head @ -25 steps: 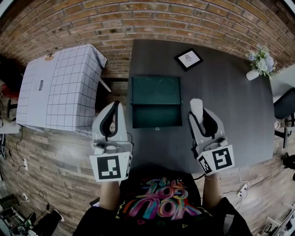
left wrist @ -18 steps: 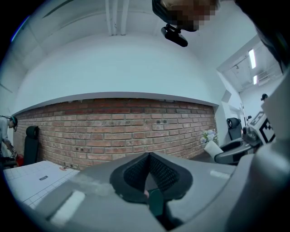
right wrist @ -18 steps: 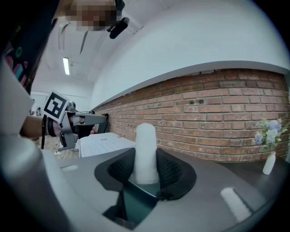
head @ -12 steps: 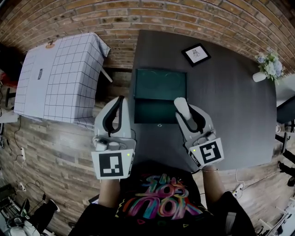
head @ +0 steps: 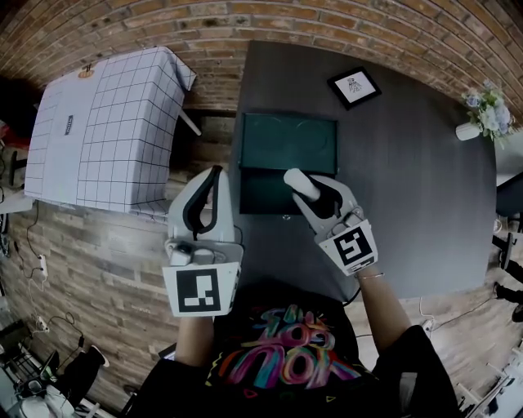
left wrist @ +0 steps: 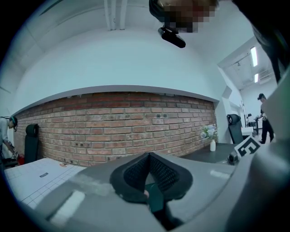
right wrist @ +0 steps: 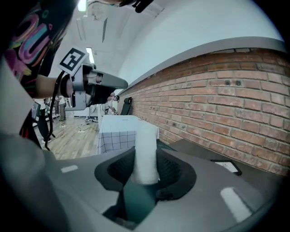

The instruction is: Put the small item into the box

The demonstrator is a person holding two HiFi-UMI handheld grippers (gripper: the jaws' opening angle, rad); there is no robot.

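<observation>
While I hold a tool in each hand over the near edge of the dark table (head: 409, 204), my right gripper (head: 319, 198) is clamped on the small item (head: 299, 182), a white cylinder that sticks out well past the fingertips. Its own view shows this plainly: the two black pads of the right gripper (right wrist: 146, 161) press on either side of the white item (right wrist: 146, 140), which stands upright between them, with dark green showing through the gap below. From the head view the item hangs over the right part of the nearer half of the green box (head: 270, 200), which lies open on the table with its lid folded back toward the brick wall (head: 245, 24). Whether the item is down between the box's walls or above them I cannot tell. My left gripper (head: 216, 173) sits just to the left of the box, past the table's left edge and over the wood floor (head: 98, 269). Its jaws are closed, the pad tips of the left gripper (left wrist: 147, 156) meeting with nothing between them. Farther left stands a table under a checked cloth (head: 106, 122). A small picture frame (head: 355, 86) lies on the dark table beyond the box, and a vase of flowers (head: 484, 114) stands at the far right corner.
</observation>
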